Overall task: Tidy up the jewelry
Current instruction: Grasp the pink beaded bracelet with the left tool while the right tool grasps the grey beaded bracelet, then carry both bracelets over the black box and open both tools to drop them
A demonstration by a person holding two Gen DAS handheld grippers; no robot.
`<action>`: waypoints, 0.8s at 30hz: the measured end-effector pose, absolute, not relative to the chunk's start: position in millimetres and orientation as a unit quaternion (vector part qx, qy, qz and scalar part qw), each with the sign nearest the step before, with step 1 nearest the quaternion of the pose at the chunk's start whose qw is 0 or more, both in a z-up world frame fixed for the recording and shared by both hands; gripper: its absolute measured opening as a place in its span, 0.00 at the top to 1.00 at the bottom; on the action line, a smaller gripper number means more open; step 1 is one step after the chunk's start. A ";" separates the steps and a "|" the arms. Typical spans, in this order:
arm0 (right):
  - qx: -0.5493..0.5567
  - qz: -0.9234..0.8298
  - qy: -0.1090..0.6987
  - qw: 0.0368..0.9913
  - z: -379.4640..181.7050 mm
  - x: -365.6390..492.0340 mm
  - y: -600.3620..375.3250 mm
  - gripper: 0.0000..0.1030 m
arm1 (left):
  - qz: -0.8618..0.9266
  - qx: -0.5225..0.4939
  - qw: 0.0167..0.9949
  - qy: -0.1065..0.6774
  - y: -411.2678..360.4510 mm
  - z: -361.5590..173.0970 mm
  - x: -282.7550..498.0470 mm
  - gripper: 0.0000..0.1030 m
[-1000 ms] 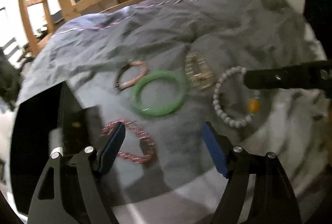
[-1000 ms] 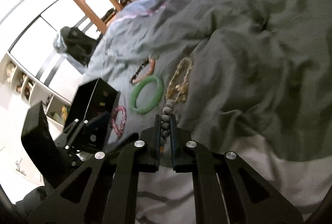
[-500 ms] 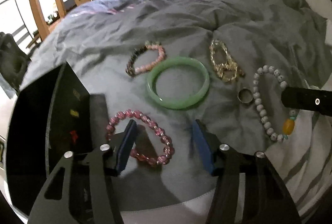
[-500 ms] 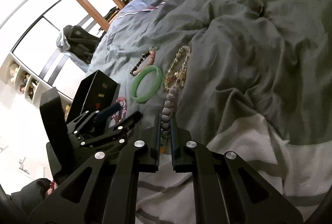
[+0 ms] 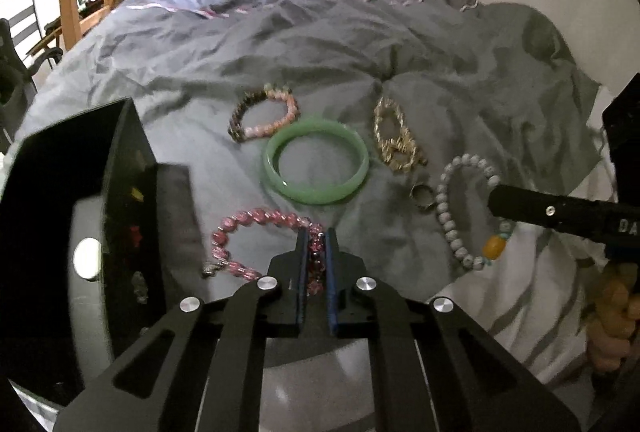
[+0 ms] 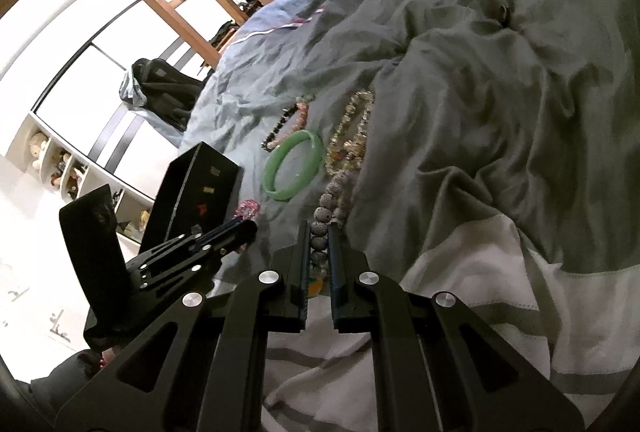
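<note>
- The left gripper (image 5: pixel 316 244) has its blue-padded fingers drawn in tight on the near right side of the pink bead bracelet (image 5: pixel 256 228); a few dark pink beads sit pinched between the pads.
- The remainder of that bracelet loops out to the left of the fingers, lying on the grey duvet (image 5: pixel 320 52).
- Just left of the pink bracelet stands an open black box (image 5: pixel 132 168), its lid tipped up.
- Beyond the left fingertips lies the green jade bangle (image 5: pixel 316 164), flat on the duvet, with a pink-and-dark bead bracelet (image 5: pixel 262 112) touching its far left edge.
- To the right of the bangle is a gold chain bracelet (image 5: pixel 396 140), and near it a small metal ring (image 5: pixel 422 192).
- The right gripper (image 6: pixel 320 232) is closed on the grey-white bead bracelet (image 6: pixel 324 216); its beads run up out of the narrow gap between the fingers, and an amber bead shows low down between them.
- In the left wrist view that same bracelet (image 5: pixel 464 208) forms an open loop on the duvet, with the right gripper's finger crossing its right side above the amber bead.
- From the right wrist view the bangle (image 6: pixel 294 170) lies ahead and to the left, the gold chain (image 6: pixel 352 136) straight ahead, and the black box (image 6: pixel 200 192) further left, beside the left gripper (image 6: pixel 244 228).
</note>
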State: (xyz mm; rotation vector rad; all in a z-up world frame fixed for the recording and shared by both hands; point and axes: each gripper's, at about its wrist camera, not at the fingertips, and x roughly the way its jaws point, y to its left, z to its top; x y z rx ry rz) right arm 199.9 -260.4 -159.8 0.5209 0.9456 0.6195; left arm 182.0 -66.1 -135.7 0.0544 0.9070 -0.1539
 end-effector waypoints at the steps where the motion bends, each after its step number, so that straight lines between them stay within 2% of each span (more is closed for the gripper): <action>1: 0.242 0.292 0.441 0.813 -157.5 199.0 -259.8 0.91 | -0.073 0.025 0.898 0.434 -64.8 -132.1 180.6 0.93; 24: 0.140 0.333 0.398 0.844 -45.3 170.2 -199.1 0.91 | -0.041 -0.036 0.936 0.348 -14.0 -28.8 131.8 0.93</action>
